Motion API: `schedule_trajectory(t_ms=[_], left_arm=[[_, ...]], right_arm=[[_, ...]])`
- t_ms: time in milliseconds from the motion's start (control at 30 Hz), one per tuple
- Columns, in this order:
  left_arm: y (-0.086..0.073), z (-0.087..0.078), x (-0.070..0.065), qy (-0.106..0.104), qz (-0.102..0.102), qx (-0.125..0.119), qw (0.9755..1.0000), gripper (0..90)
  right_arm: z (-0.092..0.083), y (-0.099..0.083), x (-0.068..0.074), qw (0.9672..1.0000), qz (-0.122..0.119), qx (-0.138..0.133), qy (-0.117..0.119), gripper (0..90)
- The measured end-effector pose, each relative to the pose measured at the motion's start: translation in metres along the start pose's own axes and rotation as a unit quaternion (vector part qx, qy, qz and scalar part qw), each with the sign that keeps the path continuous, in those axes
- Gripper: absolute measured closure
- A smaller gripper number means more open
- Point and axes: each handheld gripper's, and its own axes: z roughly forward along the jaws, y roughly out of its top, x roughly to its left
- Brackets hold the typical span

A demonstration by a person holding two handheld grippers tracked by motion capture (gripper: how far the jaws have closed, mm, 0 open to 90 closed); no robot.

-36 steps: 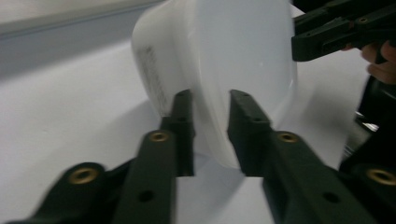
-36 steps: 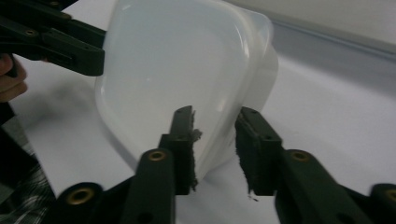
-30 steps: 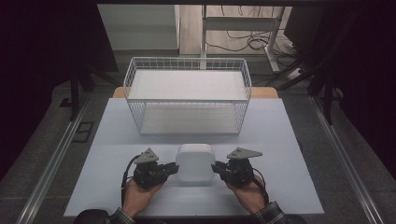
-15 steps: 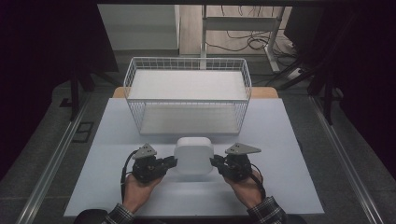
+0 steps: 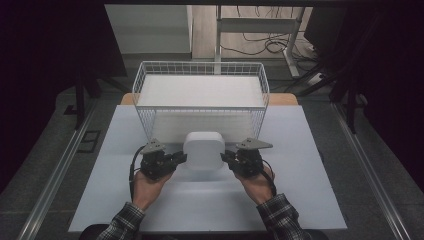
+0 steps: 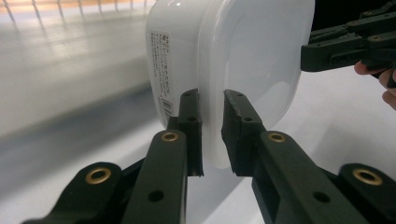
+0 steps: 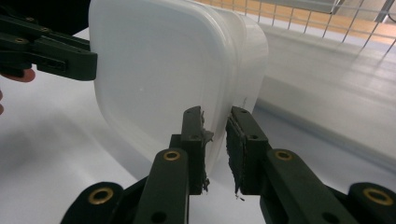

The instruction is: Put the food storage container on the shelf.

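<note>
container [image 5: 203, 150], white plastic with lid, held off the bench [image 5: 310, 200] between both grippers, just in front of the wire basket [image 5: 200, 95]. left gripper [image 6: 212, 128] nearly closed, pinching its left rim. right gripper [image 7: 215, 140] likewise clamped on the right rim. label on one side wall.

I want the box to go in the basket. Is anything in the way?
Only the basket's own near wire wall. The white box is pinched at its rim by the left tongs and right tongs, just in front of that wall, so it probably must go over it. Inside the wire basket, nothing visible blocks it.
</note>
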Motion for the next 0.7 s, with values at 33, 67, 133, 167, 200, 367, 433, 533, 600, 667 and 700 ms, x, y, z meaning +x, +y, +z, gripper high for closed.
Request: schedule_trajectory(t_ms=[33, 67, 133, 167, 200, 367, 433, 533, 600, 667, 700], left_arm=[[0.003, 0.002, 0.003, 0.003, 0.002, -0.002, 1.0000, 78.4], [0.004, 0.003, 0.005, 0.006, 0.002, -0.004, 1.0000, 78.3], [0.008, 0.007, 0.010, 0.010, -0.001, -0.007, 0.9999, 78.3], [0.009, 0.009, 0.013, 0.011, -0.004, -0.007, 0.9999, 78.3], [0.010, 0.011, 0.014, 0.010, -0.005, -0.008, 0.9999, 78.3], [0.014, 0.021, 0.024, 0.011, -0.017, -0.009, 0.9998, 78.3], [0.015, 0.024, 0.026, 0.010, -0.019, -0.009, 0.9997, 78.2], [0.016, 0.027, 0.028, 0.008, -0.022, -0.005, 0.9997, 78.1], [0.016, 0.028, 0.028, 0.008, -0.024, -0.002, 0.9997, 78.0], [0.015, 0.029, 0.028, 0.007, -0.026, 0.002, 0.9996, 78.0], [0.014, 0.030, 0.028, 0.008, -0.030, 0.003, 0.9995, 78.0]], right_arm=[[0.002, 0.001, -0.001, 1.0000, 0.000, -0.002, -0.001, 76.2], [0.006, 0.004, -0.004, 1.0000, 0.000, -0.003, -0.003, 76.1], [0.012, 0.008, -0.007, 1.0000, 0.002, -0.005, -0.007, 75.9], [0.019, 0.012, -0.011, 0.9999, 0.002, -0.006, -0.013, 75.8], [0.019, 0.012, -0.011, 0.9999, 0.002, -0.006, -0.013, 75.8], [0.030, 0.018, -0.018, 0.9997, 0.003, -0.005, -0.022, 75.5], [0.033, 0.019, -0.021, 0.9997, 0.005, -0.004, -0.026, 75.4], [0.035, 0.020, -0.023, 0.9996, 0.007, -0.002, -0.029, 75.3], [0.036, 0.020, -0.024, 0.9996, 0.009, 0.000, -0.027, 75.3], [0.036, 0.019, -0.025, 0.9996, 0.010, 0.003, -0.026, 75.2], [0.036, 0.018, -0.025, 0.9996, 0.011, 0.004, -0.026, 75.2]])
